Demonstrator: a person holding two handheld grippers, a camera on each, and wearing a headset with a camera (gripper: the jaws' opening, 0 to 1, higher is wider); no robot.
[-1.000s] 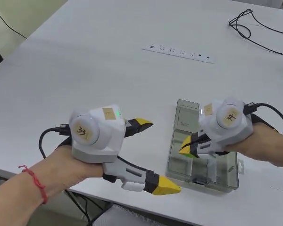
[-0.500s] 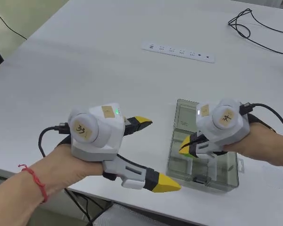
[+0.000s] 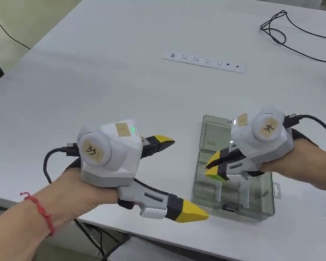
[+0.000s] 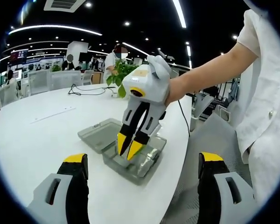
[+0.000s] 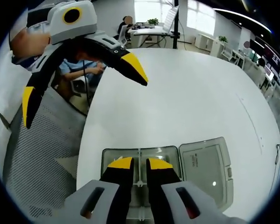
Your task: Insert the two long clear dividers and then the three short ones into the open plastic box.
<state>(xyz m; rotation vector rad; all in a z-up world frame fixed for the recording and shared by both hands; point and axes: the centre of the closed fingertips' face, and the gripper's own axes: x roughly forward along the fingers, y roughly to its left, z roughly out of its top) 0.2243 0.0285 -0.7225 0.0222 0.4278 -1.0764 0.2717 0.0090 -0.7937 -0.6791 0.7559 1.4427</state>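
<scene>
Your left gripper point(image 3: 182, 178) is released, jaws spread wide. Your right gripper point(image 3: 213, 167) is clenched on a clear divider point(image 5: 139, 163) inside the open plastic box point(image 3: 263, 204), near the tabletop's point(image 3: 98, 65) front edge.

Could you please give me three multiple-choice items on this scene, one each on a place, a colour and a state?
1. The right gripper is: A over the box; B under the table; C far left of the box.
2. The tips of the fingers are: A red; B yellow; C blue.
3. The left gripper is: A shut; B open; C holding a cup.
Answers: 1 A, its fingers hang above the box; 2 B, both pairs end in yellow; 3 B, its fingers stand far apart.
</scene>
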